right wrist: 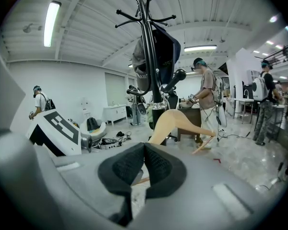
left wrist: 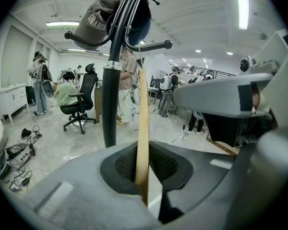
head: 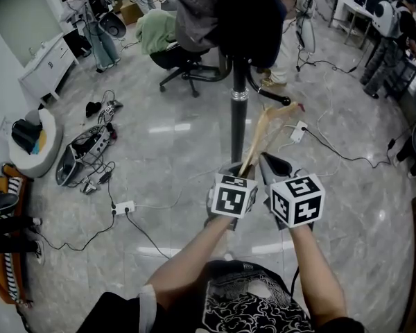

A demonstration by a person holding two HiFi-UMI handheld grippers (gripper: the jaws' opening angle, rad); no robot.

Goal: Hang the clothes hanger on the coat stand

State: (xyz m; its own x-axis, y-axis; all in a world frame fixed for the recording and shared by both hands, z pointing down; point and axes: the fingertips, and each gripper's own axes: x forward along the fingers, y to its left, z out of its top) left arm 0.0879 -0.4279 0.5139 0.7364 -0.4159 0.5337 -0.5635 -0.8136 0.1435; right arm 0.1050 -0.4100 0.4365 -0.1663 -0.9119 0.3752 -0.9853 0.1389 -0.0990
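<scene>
Gripping one end of the hanger (head: 258,136) with the left gripper (left wrist: 143,166), jaws clenched on the wood; angling it up beside the coat stand (head: 238,127), likely for reaching a hook; holding the right gripper (right wrist: 143,150) alongside, jaws pressed together, empty.

Quick tally: one hanger (head: 260,134), one stand (head: 238,116), and one cap (left wrist: 93,25) up on it. Two grippers, the left gripper (head: 241,171) and the right gripper (head: 272,164), so two marker cubes too, the left cube (head: 234,195) and the right cube (head: 298,200). One chair (head: 184,64), one cabinet (head: 48,64). Two power strips on the floor, the near strip (head: 123,207) and the far strip (head: 298,132). The right gripper view shows three people: one person at the left (right wrist: 38,99), one in the middle (right wrist: 206,85), one at the right (right wrist: 266,95).
</scene>
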